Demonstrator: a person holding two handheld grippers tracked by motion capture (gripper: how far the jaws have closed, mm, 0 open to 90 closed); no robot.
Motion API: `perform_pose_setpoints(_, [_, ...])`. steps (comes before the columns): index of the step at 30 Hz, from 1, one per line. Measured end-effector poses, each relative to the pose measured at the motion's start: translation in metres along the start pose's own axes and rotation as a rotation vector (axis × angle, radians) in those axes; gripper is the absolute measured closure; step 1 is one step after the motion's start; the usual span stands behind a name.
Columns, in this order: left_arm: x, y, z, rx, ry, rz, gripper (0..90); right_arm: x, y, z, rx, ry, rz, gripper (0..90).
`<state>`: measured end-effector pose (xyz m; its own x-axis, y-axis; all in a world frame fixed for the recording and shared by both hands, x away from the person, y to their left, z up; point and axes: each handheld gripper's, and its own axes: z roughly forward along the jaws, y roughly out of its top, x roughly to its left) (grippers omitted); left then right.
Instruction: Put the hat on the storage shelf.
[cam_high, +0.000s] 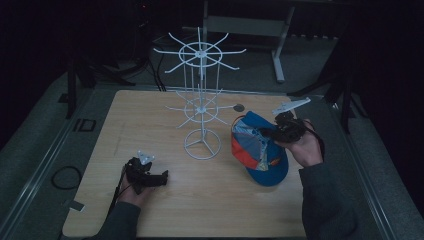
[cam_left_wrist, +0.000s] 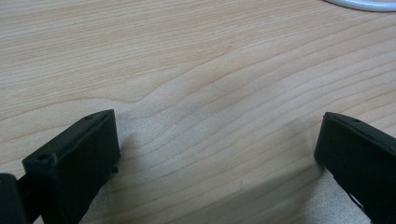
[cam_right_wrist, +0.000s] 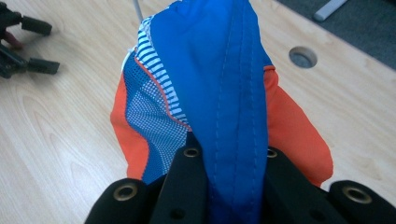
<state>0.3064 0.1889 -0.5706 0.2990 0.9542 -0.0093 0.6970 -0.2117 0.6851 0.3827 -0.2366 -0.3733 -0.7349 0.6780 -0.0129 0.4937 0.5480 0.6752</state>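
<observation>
Holding a cap (cam_high: 260, 150) by a fold of its blue cloth, the right gripper (cam_high: 280, 131) is pinching it tight, and its jaws are closed on the cloth with no gap showing. The cap (cam_right_wrist: 205, 88) is blue and orange with a stripy, netted part, and it is sitting at the right side of the table (cam_high: 150, 220), partly lifted, just beside the white wire rack (cam_high: 201, 100). The left gripper (cam_high: 159, 179) is resting low over the bare wood at the front left, well apart from the cap, and its jaws are standing wide open with nothing between them. The person looks to be picking the cap up so it can go on the rack. I think the next move is calling for a lift, then a careful swing toward one of the thin hooks, so the cap catches on it without knocking the light rack over. The open left gripper could be helping by steadying the rack's round foot (cam_high: 202, 144). Nothing is hanging on the hooks now. The inside of the cap is facing up and looks empty too. A small round hole (cam_right_wrist: 302, 57) is showing in the table behind the cap.
</observation>
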Motion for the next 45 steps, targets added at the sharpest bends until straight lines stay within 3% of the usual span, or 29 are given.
perform_pose_setpoints(13, [0.0, 0.0, 0.0, 0.001, -0.001, 0.001, 0.1, -0.011, 0.013, -0.026, -0.089, -0.004, -0.012, 88.2])
perform_pose_setpoints(25, [0.0, 0.0, 0.0, 0.001, -0.002, 0.002, 0.1, -0.015, 0.02, -0.043, -0.154, 0.024, -0.013, 88.2])
perform_pose_setpoints(36, [0.0, 0.0, 0.0, 0.0, -0.003, 0.002, 0.1, -0.015, 0.027, -0.061, -0.225, 0.09, -0.001, 88.2])
perform_pose_setpoints(45, [-0.001, 0.001, 0.001, 0.0, -0.004, 0.004, 0.0, -0.008, 0.033, -0.065, -0.267, 0.134, -0.011, 88.1])
